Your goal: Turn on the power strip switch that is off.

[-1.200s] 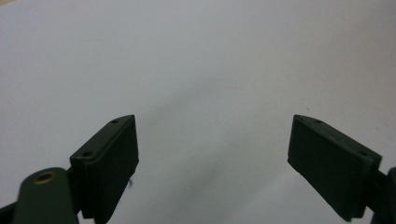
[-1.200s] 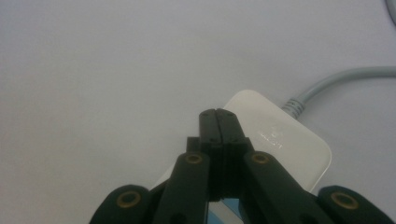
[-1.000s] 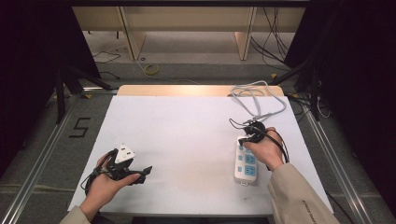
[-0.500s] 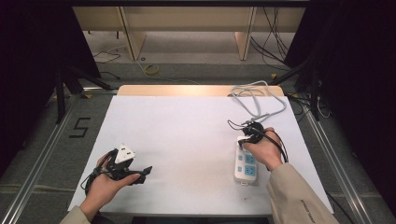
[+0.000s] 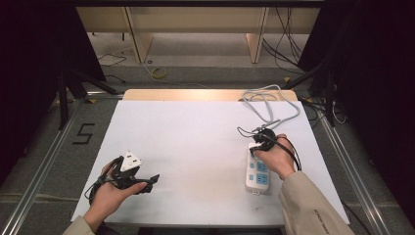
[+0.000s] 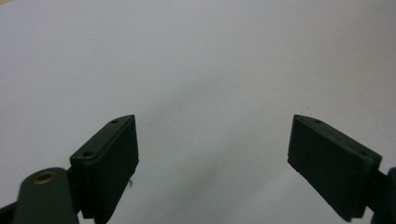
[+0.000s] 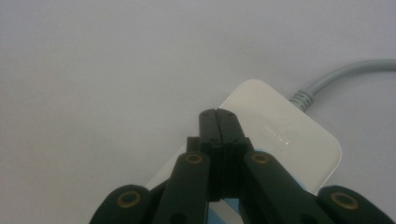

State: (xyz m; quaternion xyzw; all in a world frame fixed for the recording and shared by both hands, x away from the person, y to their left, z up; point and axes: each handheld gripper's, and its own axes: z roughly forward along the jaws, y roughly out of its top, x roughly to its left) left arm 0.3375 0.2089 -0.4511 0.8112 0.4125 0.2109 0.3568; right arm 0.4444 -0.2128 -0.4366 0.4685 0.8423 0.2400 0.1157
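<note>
From my high view, the person's right hand (image 5: 275,157) covers the upper end of the white plastic power strip with blue sockets (image 5: 257,175) at right of centre, so I cannot tell whether the black right gripper (image 5: 263,138) touches it. In the right gripper view, those closed jaws hide the strip's middle and the bottom edge cuts it off. The grey cable (image 7: 343,77) runs out at the right edge.
</note>
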